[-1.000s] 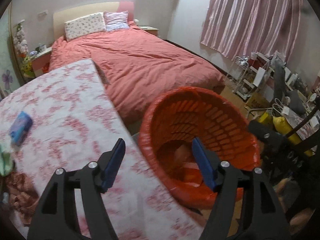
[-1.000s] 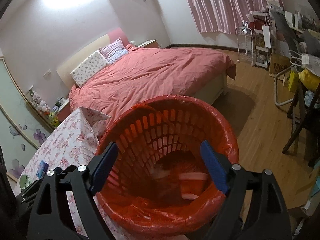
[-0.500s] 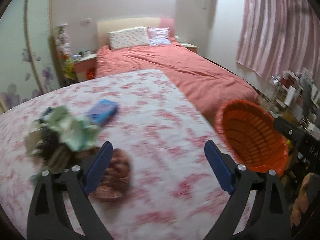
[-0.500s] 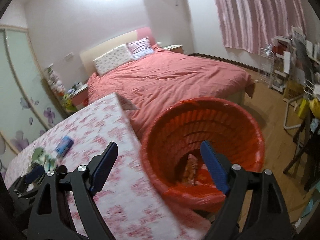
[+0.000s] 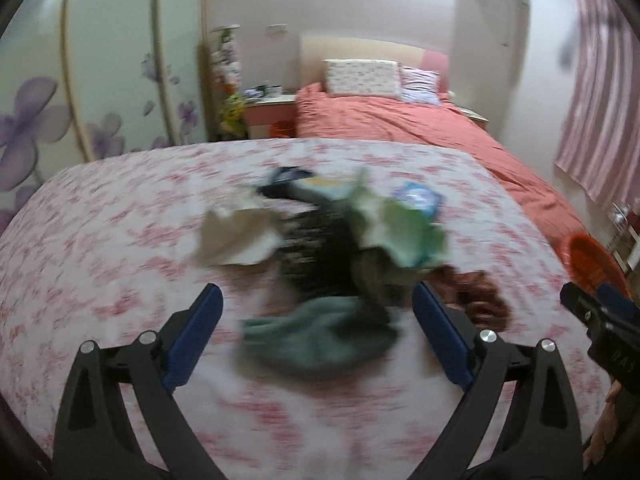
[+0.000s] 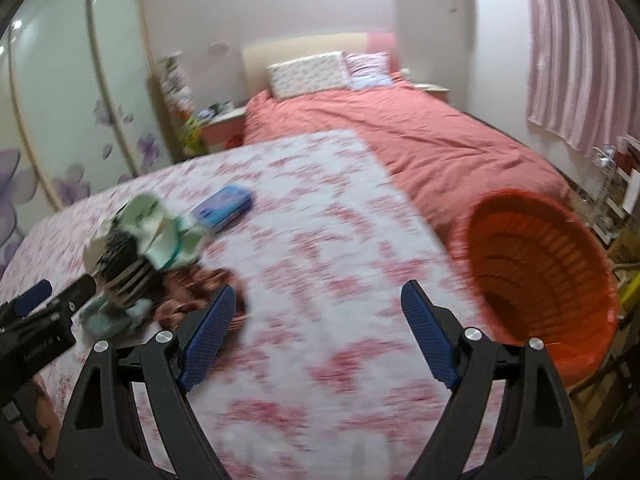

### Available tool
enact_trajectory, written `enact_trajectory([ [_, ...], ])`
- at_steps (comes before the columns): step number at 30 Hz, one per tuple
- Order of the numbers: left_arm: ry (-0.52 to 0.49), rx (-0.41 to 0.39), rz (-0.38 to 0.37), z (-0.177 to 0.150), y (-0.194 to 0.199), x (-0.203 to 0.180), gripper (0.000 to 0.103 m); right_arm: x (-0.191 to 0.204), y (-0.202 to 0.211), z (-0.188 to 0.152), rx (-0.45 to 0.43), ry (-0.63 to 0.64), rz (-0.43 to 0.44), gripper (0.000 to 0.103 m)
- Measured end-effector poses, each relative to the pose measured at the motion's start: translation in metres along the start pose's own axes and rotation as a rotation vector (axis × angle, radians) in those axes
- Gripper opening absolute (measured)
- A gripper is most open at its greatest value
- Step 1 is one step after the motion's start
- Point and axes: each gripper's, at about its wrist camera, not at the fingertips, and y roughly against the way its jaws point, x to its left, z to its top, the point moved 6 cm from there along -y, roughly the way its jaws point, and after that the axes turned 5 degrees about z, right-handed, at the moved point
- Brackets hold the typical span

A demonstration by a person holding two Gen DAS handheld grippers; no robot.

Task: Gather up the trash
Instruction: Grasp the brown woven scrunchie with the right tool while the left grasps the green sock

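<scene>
Left gripper (image 5: 316,312) jaws opening, empty, over blurred trash pile (image 5: 320,248) on tabletop (image 5: 100,240); right gripper (image 6: 318,312) apart, empty. Only right wrist view shows whole orange basket (image 6: 540,272).

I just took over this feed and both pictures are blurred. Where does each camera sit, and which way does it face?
Left wrist: on the left claw, angled down at the trash pile on the floral tablecloth, bed behind; its own open, empty fingers show, and the right claw's tip at the right edge.
Right wrist: on the right claw, angled down at bare tablecloth between pile and orange basket; its open fingers show, the left claw at the left edge.
Shared: pile, blue packet, basket, bed.
</scene>
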Motion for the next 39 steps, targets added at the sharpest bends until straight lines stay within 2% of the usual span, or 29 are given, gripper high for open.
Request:
enact_trajectory([
  [6, 0.040, 0.008, 0.021, -0.007, -0.005, 0.042, 0.094, 0.041, -0.030, -0.005, 0.052, 0.046, 0.021, 0.084],
  [10, 0.055, 0.019, 0.011, -0.013, -0.011, 0.057, 0.094, 0.050, -0.049, -0.007, 0.095, 0.059, 0.010, 0.083],
  [12, 0.053, 0.023, -0.002, -0.015, -0.012, 0.059, 0.094, 0.050, -0.057, -0.011, 0.123, 0.061, -0.006, 0.079],
  [15, 0.038, 0.026, -0.029, -0.018, -0.014, 0.056, 0.094, 0.048, -0.064, -0.018, 0.158, 0.040, -0.005, 0.063],
  [18, 0.014, 0.037, -0.066, -0.021, -0.018, 0.047, 0.094, 0.048, -0.060, -0.022, 0.172, 0.035, 0.033, 0.038],
  [20, -0.002, 0.051, -0.093, -0.024, -0.021, 0.038, 0.094, 0.049, -0.056, -0.024, 0.173, 0.046, 0.037, 0.029],
  [23, -0.025, 0.073, -0.112, -0.027, -0.026, 0.026, 0.093, 0.046, -0.051, -0.024, 0.169, 0.040, 0.034, 0.026],
  [31, -0.078, 0.121, -0.149, -0.033, -0.037, -0.002, 0.085, 0.024, -0.043, -0.023, 0.159, -0.006, 0.010, 0.025],
  [39, -0.083, 0.161, -0.138, -0.038, -0.045, -0.008, 0.068, 0.015, -0.042, -0.022, 0.151, -0.025, 0.020, 0.025],
])
